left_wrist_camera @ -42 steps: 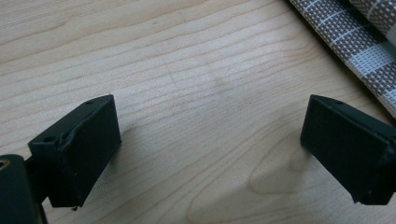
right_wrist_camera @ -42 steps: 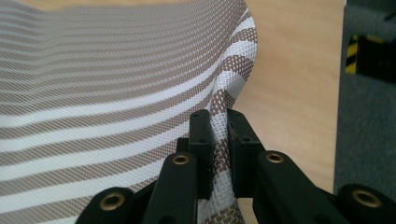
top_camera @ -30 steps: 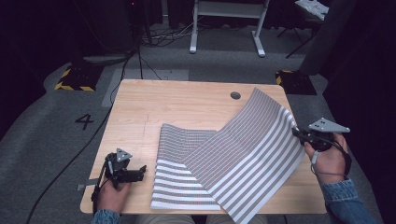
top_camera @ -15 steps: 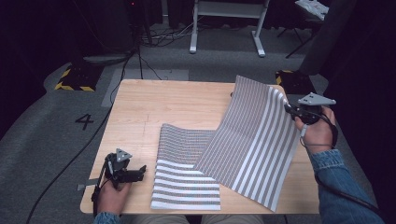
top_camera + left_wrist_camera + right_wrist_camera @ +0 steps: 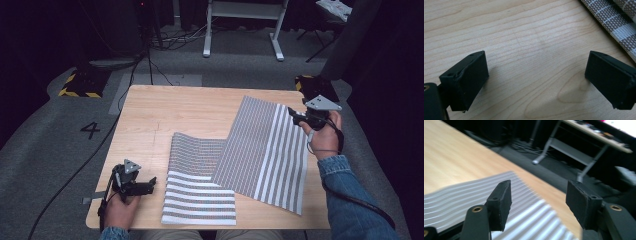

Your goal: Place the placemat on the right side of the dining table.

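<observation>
A striped cloth (image 5: 250, 155) lies on the wooden table (image 5: 165, 112). It is grey with white lines. Part of it is folded, so 1 big flap lies at a slant over the lower part. The flap reaches toward the far right corner of the table. The lower part lies near the front edge, in the middle.

The right gripper (image 5: 295, 116) is at the far right edge of the table, just beside the top corner of the cloth. Its jaws have just been opening. In the right gripper view they stand spread apart (image 5: 537, 202), and nothing is pinched between them. The cloth (image 5: 474, 195) lies under them, blurry.

The left gripper (image 5: 150, 184) rests near the front left corner of the table, in the person's left hand (image 5: 119, 210). It sits just beside the left edge of the cloth but is not touching it. In the left gripper view its jaws are spread wide (image 5: 536, 75) with bare wood between them. A corner of the cloth (image 5: 614, 20) shows at the top right there.

There are no boxes, bowls or bags on the table.
</observation>
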Demonstrator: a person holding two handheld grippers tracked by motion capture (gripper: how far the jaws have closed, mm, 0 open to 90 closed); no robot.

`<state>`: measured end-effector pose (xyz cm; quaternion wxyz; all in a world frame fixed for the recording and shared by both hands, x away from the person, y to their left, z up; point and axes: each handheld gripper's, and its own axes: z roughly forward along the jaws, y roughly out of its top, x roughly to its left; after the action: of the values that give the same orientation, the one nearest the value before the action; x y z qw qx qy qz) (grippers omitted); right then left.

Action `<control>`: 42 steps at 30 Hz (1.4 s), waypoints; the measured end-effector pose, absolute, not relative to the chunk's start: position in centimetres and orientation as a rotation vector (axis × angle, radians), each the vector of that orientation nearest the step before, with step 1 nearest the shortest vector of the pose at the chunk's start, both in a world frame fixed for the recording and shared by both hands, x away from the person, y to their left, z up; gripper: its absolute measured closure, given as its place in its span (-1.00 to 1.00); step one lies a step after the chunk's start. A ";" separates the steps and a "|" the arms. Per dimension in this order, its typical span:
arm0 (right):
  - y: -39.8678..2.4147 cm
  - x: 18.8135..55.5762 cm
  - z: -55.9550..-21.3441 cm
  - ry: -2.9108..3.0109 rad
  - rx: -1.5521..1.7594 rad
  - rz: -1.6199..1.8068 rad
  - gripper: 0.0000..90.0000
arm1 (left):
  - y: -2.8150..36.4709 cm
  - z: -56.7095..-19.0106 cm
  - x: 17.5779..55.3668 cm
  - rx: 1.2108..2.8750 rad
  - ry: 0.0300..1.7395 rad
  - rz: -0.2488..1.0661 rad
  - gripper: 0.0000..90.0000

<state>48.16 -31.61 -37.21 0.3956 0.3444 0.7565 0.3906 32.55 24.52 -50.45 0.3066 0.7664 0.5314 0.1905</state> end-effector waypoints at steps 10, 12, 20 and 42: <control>-27.8 42.8 -37.6 2.078 0.858 1.159 -0.19 | 24.5 -50.4 32.7 2.033 1.398 0.504 -0.89; -26.8 41.9 -37.9 2.127 0.875 1.192 -0.20 | 24.5 -50.4 32.7 2.034 1.398 0.500 -0.89; -22.6 39.2 -39.8 2.332 0.894 1.242 -0.20 | 24.5 -50.4 32.7 2.031 1.402 0.501 -0.89; -14.4 36.5 -47.1 2.594 0.809 1.138 -0.30 | 24.5 -50.4 32.7 2.031 1.402 0.501 -0.89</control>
<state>36.52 -14.37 -47.06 0.0978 0.2732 0.8763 0.3846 32.72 24.50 -50.43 0.3066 0.7678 0.5297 0.1893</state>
